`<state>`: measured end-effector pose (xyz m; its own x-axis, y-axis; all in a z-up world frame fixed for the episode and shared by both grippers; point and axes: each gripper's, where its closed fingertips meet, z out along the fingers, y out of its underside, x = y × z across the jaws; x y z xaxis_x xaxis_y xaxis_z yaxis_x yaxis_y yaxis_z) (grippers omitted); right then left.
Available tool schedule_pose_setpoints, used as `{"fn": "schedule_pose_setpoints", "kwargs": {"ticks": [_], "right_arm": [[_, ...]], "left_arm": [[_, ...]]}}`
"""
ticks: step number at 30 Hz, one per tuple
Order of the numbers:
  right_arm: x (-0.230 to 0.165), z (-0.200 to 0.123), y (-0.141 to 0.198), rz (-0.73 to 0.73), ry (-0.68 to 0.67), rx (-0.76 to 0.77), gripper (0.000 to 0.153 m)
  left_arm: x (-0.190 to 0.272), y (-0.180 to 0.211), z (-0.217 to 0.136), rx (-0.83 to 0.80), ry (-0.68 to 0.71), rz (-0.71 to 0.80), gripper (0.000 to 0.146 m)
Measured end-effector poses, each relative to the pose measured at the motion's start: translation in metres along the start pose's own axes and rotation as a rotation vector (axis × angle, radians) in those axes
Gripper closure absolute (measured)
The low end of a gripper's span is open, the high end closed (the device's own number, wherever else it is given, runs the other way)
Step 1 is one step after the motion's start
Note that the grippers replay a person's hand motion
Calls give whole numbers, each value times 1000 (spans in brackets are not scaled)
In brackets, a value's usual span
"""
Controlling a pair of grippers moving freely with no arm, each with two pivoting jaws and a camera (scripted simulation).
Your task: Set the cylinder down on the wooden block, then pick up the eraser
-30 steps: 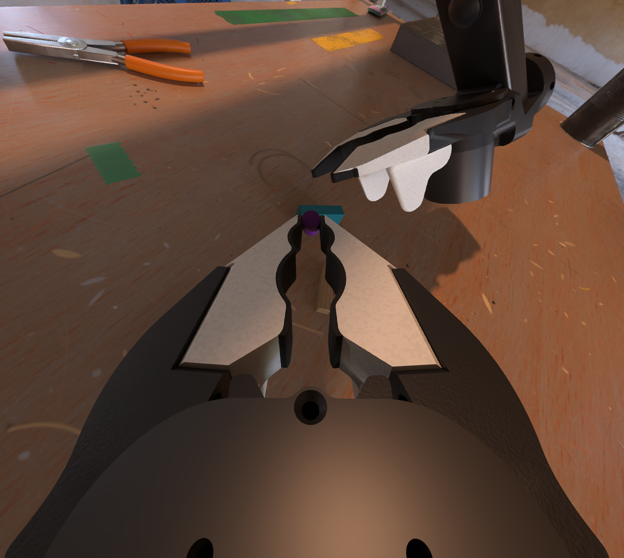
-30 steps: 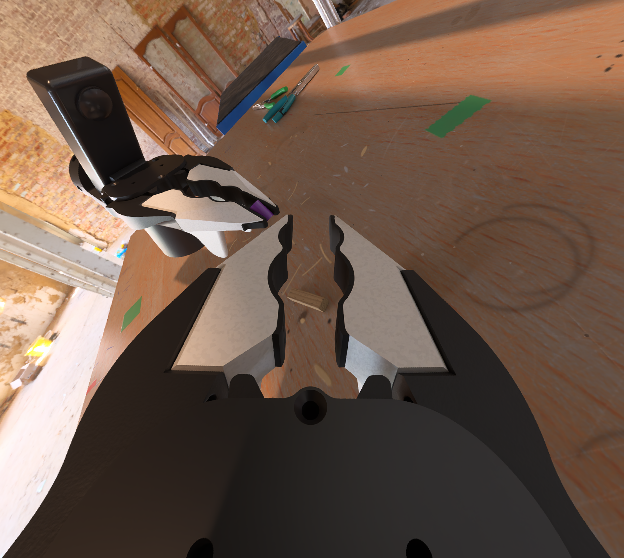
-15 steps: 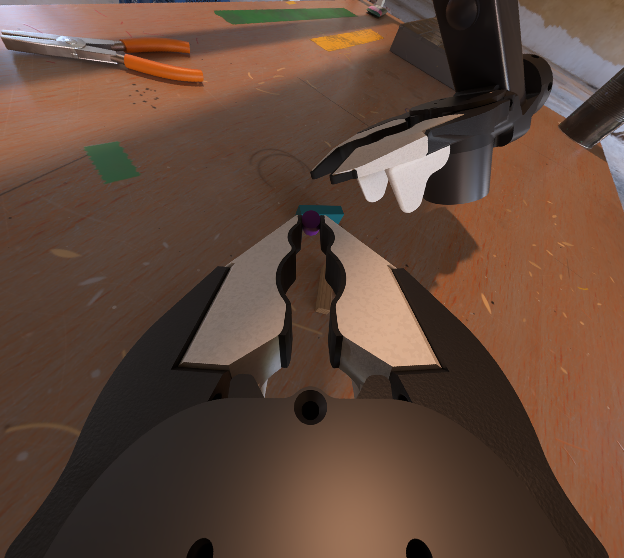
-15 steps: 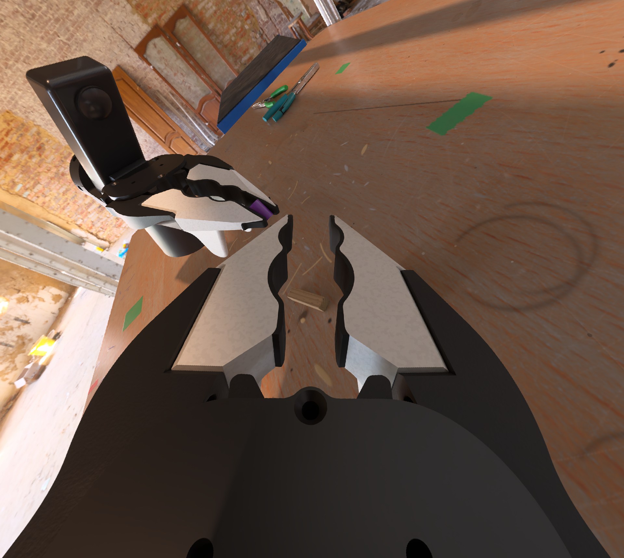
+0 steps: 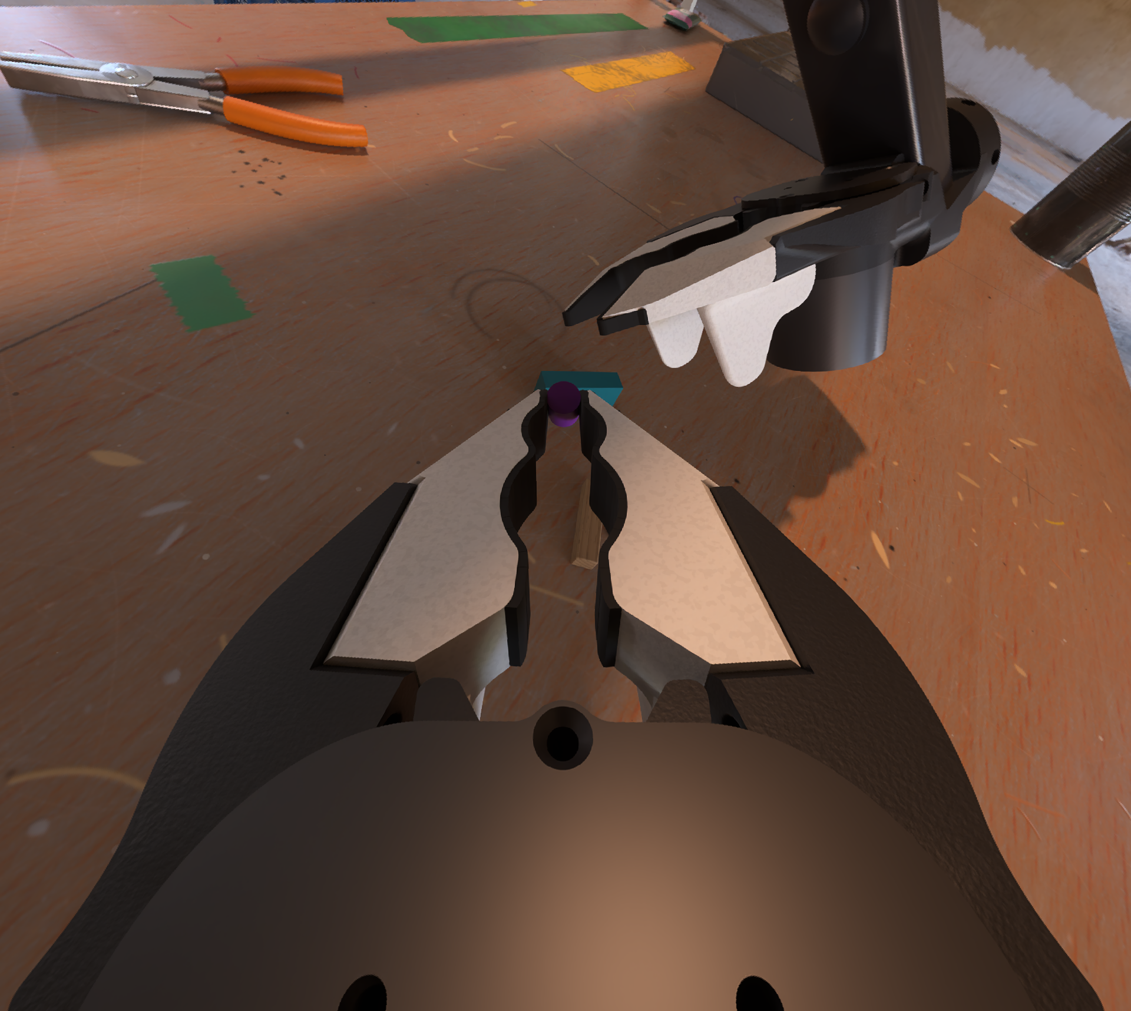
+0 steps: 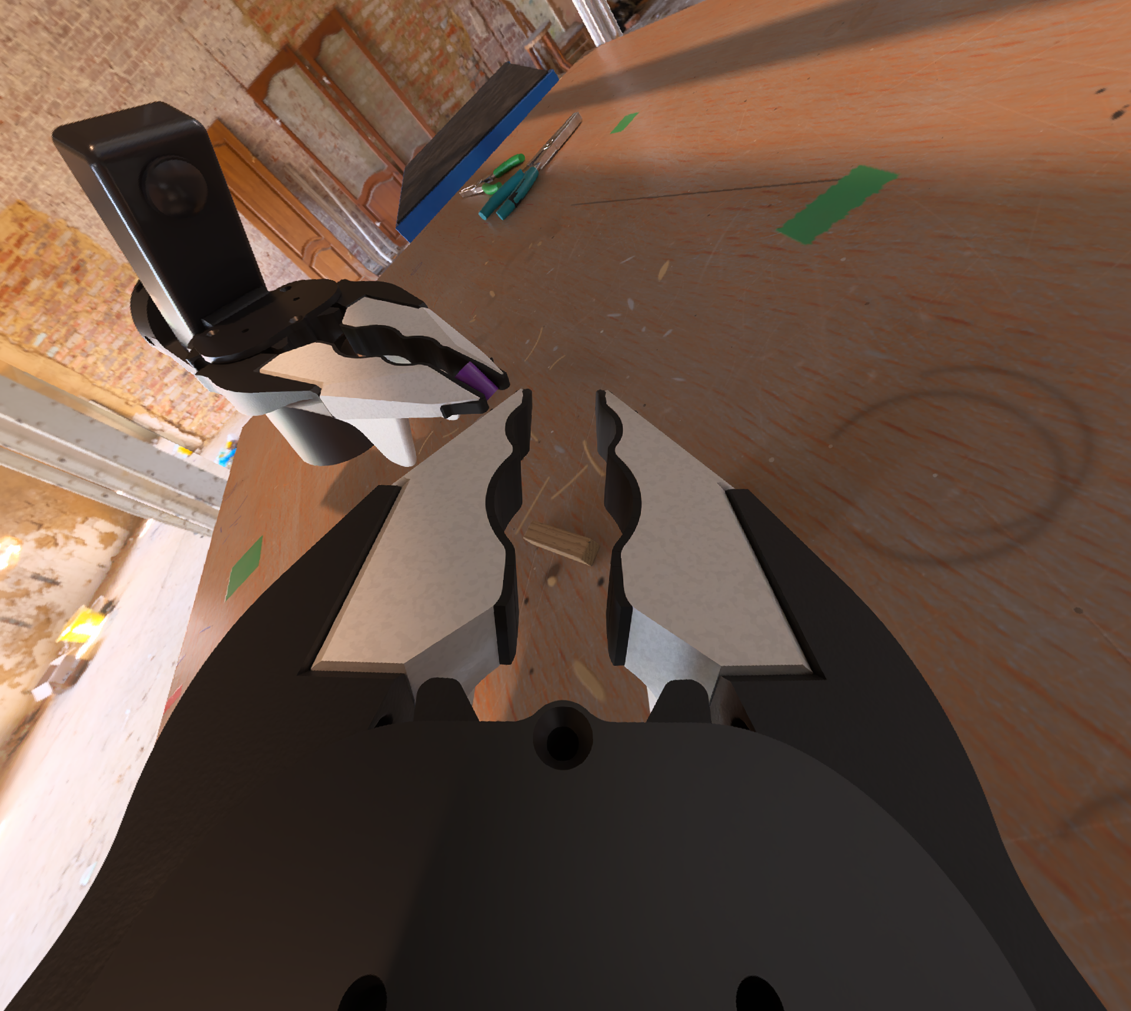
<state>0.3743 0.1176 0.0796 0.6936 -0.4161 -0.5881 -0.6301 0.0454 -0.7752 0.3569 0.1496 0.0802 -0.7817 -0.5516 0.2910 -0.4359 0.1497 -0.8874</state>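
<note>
My left gripper [image 5: 563, 406] is shut on a small purple cylinder [image 5: 563, 405] at its fingertips and holds it above the table. The wooden block [image 5: 586, 538], a short pale stick, lies on the table below, between the fingers. A small teal block [image 5: 597, 385], apparently the eraser, lies just beyond the cylinder. My right gripper [image 6: 563, 400] is open and empty, hovering over the wooden block [image 6: 560, 544]. It also shows in the left wrist view [image 5: 587, 318], up and to the right. In the right wrist view the left gripper [image 6: 489, 391] holds the cylinder [image 6: 477, 377] just left of my right fingertips.
Orange-handled pliers [image 5: 183, 91] lie far left. Green tape patches [image 5: 199, 293] and a yellow one [image 5: 627, 71] mark the table. A dark block [image 5: 759, 76] and a small pink-grey thing [image 5: 680, 20] sit at the far edge. Teal-handled pliers [image 6: 514, 186] lie by a dark board [image 6: 471, 143].
</note>
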Motion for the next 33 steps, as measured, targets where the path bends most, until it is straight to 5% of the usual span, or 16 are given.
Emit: {"fn": "schedule_pose_setpoints", "kwargs": {"ticks": [33], "right_arm": [[0, 0, 1, 4, 0, -2, 132]], "left_arm": [[0, 0, 0, 1, 1, -6, 137]]}}
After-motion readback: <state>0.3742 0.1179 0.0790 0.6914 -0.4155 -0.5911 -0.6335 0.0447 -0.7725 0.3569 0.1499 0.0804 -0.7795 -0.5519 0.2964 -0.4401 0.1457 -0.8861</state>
